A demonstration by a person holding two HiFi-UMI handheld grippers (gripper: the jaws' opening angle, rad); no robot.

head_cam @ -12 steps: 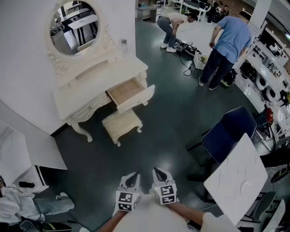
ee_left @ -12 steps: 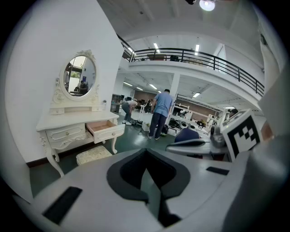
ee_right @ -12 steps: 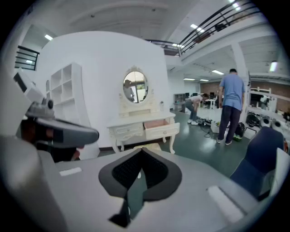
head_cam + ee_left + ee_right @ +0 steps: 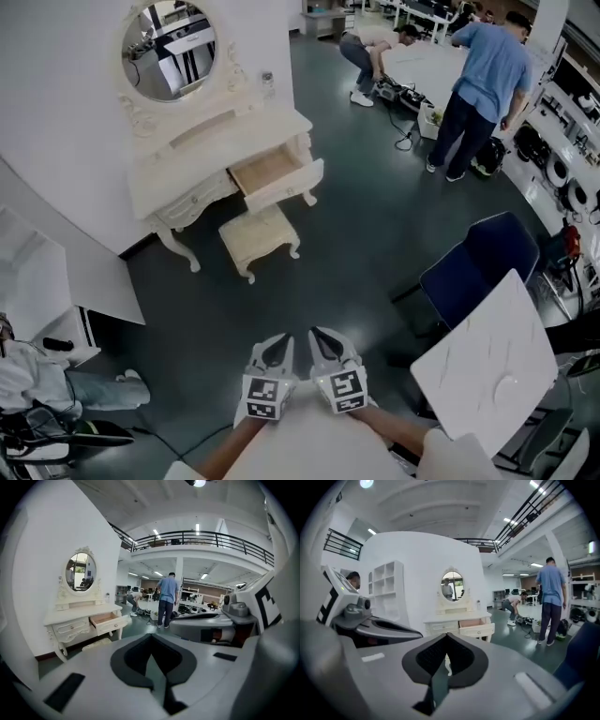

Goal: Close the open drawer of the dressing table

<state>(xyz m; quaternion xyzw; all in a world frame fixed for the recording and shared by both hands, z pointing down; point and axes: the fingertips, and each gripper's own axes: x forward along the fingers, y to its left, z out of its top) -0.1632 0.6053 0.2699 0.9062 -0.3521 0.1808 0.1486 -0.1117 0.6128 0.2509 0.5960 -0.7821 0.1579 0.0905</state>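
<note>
Head view: the left gripper (image 4: pixel 275 349) and right gripper (image 4: pixel 325 345) are held side by side low in the frame, well apart from the dressing table (image 4: pixel 202 155). Its drawer (image 4: pixel 272 173) stands pulled out (on the table's right end), above a stool (image 4: pixel 258 236).

Left gripper view: the jaws are clenched tip to tip on nothing, and the drawer (image 4: pixel 107 620) is far ahead to the left.

Right gripper view: the jaws are likewise pressed together and empty, and the open drawer (image 4: pixel 476 626) is just above them, at a distance.
</note>
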